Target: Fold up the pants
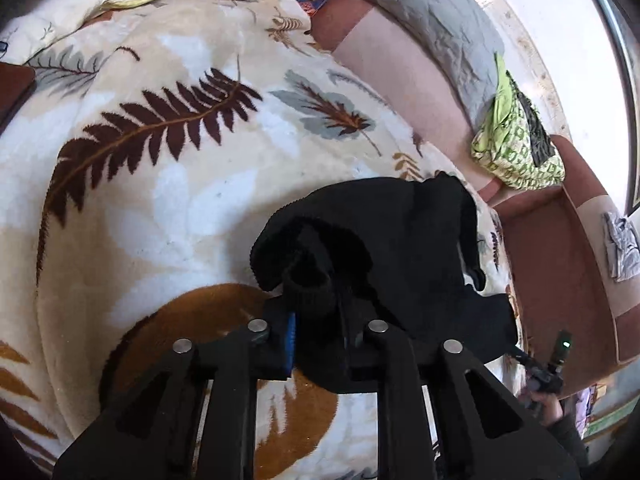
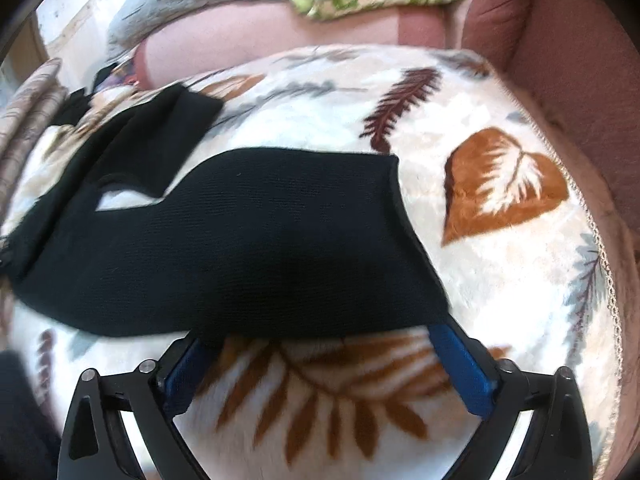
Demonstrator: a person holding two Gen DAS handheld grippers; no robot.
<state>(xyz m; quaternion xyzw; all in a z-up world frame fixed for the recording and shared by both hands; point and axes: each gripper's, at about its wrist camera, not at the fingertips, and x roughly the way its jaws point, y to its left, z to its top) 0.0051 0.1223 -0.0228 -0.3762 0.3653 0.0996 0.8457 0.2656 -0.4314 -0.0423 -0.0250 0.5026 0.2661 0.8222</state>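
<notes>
The black knit pants (image 1: 384, 248) lie bunched on a cream blanket with a leaf print (image 1: 168, 184). My left gripper (image 1: 320, 320) is shut on a thick fold of the pants, which hides the fingertips. In the right wrist view the pants (image 2: 260, 240) are spread across the blanket (image 2: 500, 280), one leg end toward me and the other leg angled away at the upper left. My right gripper (image 2: 320, 344) is open, with blue pads (image 2: 464, 364) wide apart just below the near edge of the pants, not holding them.
A pink and brown sofa back (image 1: 400, 64) runs along the far side, with a grey quilted cover (image 1: 432, 12) and a green patterned bundle (image 1: 516, 140) on it. The other hand-held gripper (image 1: 552, 372) shows at lower right. The sofa arm (image 2: 572, 64) rises at the right.
</notes>
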